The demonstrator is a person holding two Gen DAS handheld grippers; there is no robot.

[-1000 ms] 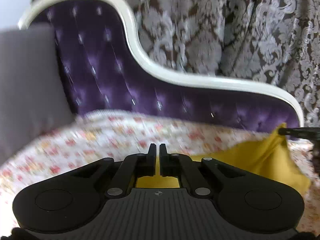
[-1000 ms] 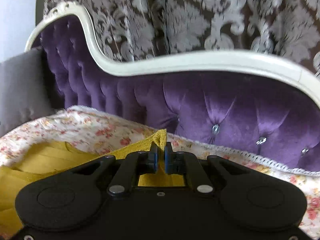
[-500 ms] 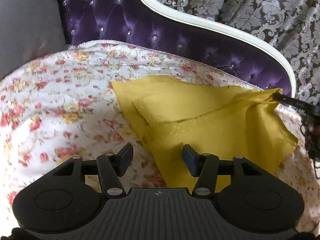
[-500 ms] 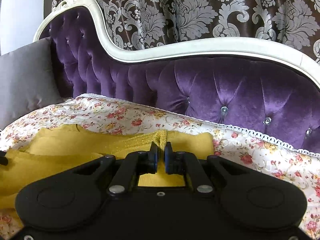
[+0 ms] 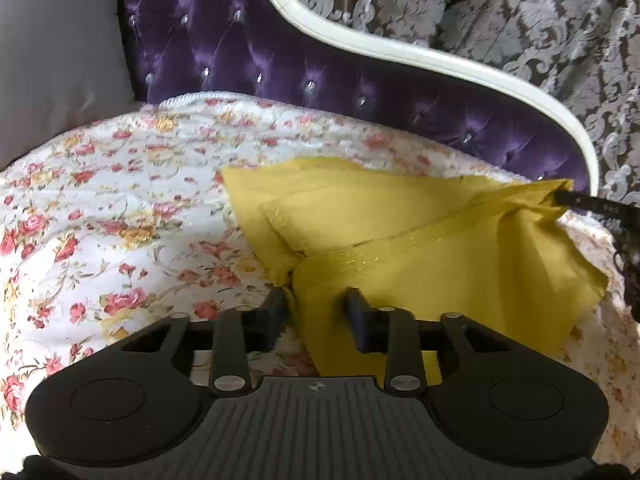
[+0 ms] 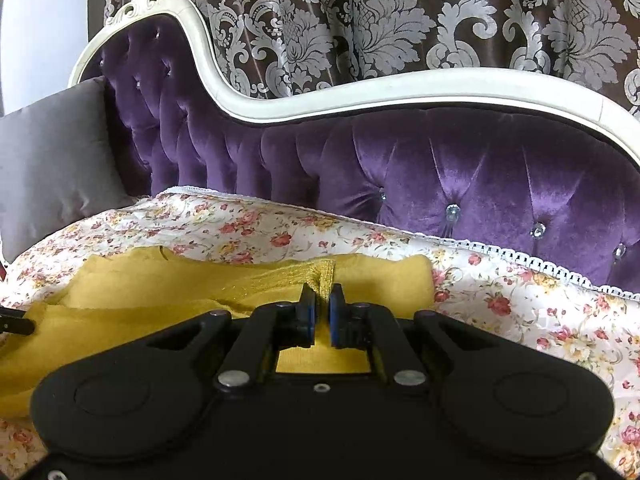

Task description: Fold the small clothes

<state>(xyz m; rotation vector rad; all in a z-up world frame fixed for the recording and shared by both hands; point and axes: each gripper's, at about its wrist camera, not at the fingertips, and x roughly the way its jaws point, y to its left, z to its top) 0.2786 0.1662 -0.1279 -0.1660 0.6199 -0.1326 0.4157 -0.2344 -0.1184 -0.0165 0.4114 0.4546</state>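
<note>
Left gripper [image 5: 316, 306]: I am holding it low over the near corner of the yellow garment [image 5: 420, 248], fingers spread apart with nothing between them, one on either side of the cloth edge.
Right gripper [image 6: 321, 308]: I am keeping it pinched on a bunched ridge of the garment's glittery hem, lifting that corner slightly; its tip is also showing at the right of the left view.
Garment position: it is lying partly folded on the floral bedspread [image 5: 120, 208], one layer doubled over another, right corner raised.
Handling: I am judging it light, soft and limp, so it is likely sagging wherever unsupported; the hem band looks the firmest place to take hold, and the near left corner suits my free fingers.
Open room: the bedspread is lying bare to the left of the cloth, giving space to lay a fold that way.
Far edges: the grey cushion [image 6: 52, 160] and purple tufted sofa back [image 6: 440, 168] are closing the rear; patterned curtain [image 6: 400, 20] behind.
</note>
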